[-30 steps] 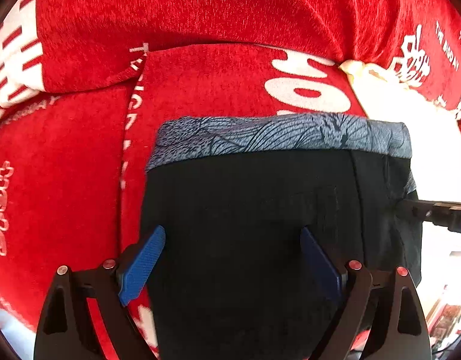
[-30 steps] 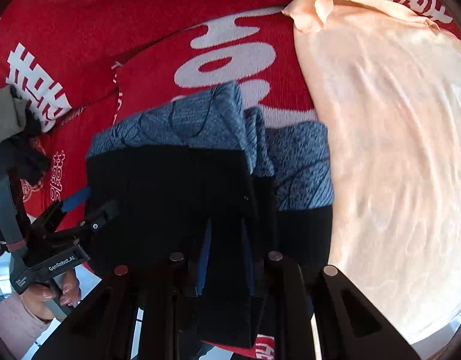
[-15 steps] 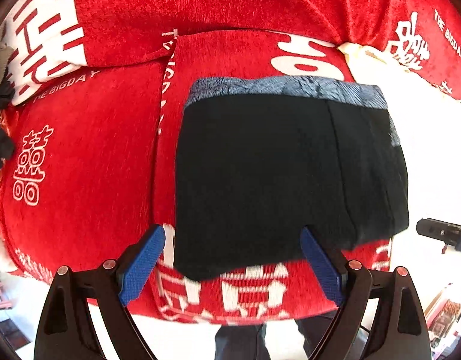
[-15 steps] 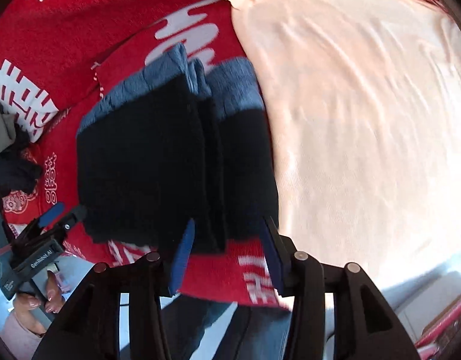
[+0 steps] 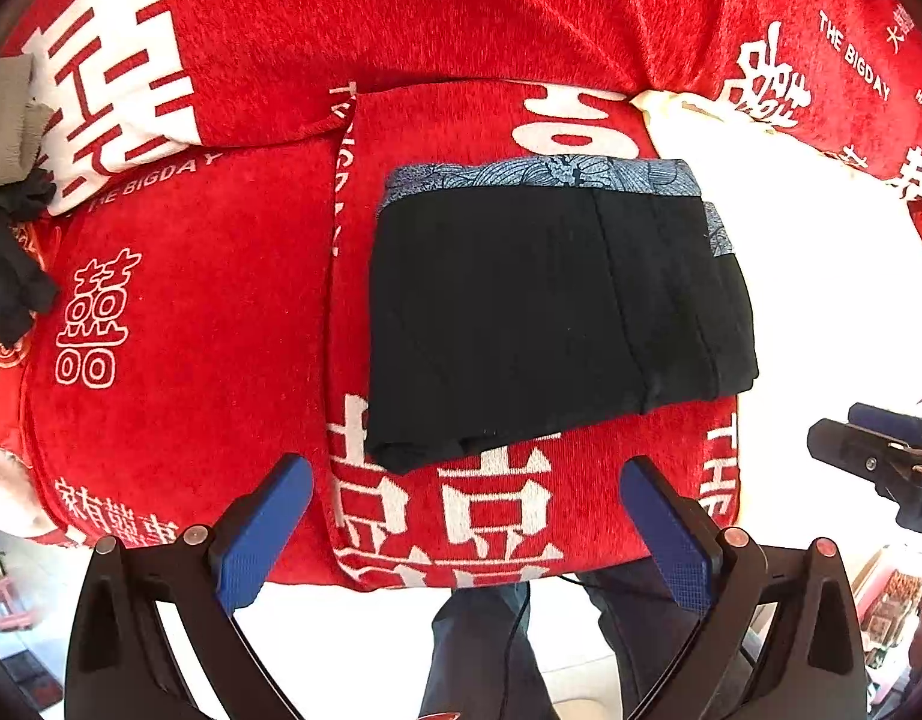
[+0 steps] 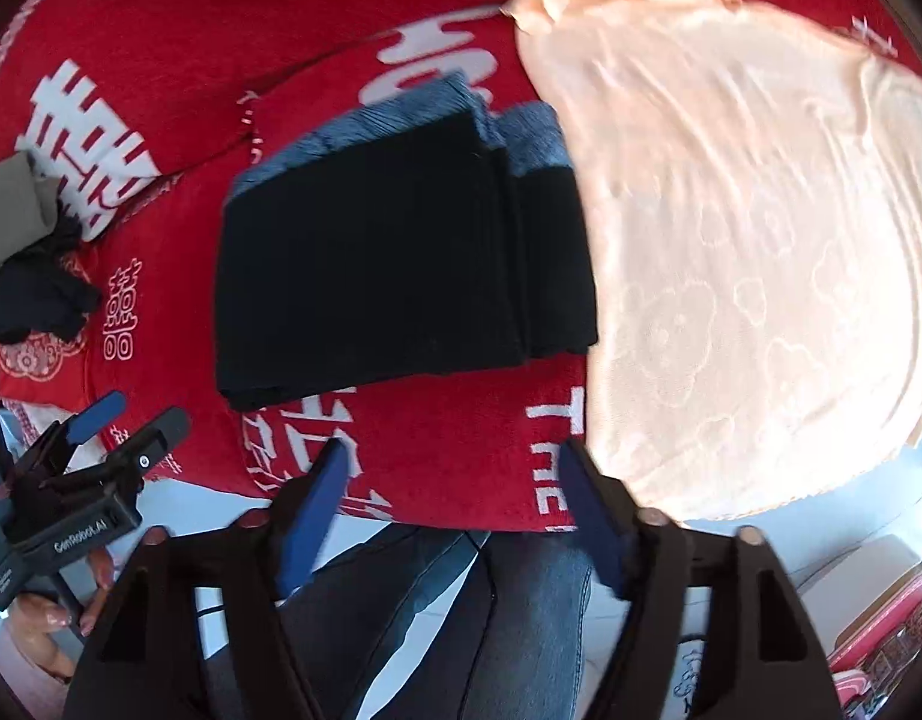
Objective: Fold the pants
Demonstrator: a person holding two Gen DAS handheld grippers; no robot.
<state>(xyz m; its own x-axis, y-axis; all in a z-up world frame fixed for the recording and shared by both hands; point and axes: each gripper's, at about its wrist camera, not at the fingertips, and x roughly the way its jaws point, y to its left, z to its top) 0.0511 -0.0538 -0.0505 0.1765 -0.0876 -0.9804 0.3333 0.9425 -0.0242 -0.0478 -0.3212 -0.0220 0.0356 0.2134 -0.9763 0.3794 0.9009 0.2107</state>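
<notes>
The black pants (image 5: 545, 318) with a blue-grey patterned waistband lie folded into a flat rectangle on the red sofa cushion (image 5: 209, 300). They also show in the right wrist view (image 6: 395, 264). My left gripper (image 5: 467, 516) is open and empty, held back from the pants' near edge. My right gripper (image 6: 449, 492) is open and empty too, pulled back past the cushion's front edge. The left gripper appears at the lower left of the right wrist view (image 6: 101, 438). The right gripper shows at the right edge of the left wrist view (image 5: 869, 450).
A peach towel (image 6: 749, 252) covers the seat just right of the pants. Dark and grey clothes (image 6: 23, 252) are piled at the far left. The person's legs (image 6: 461, 612) and pale floor are below the sofa's front edge.
My right gripper let go of the pants and opened. Both grippers drew back from the sofa, so the folded pants now lie free and farther away.
</notes>
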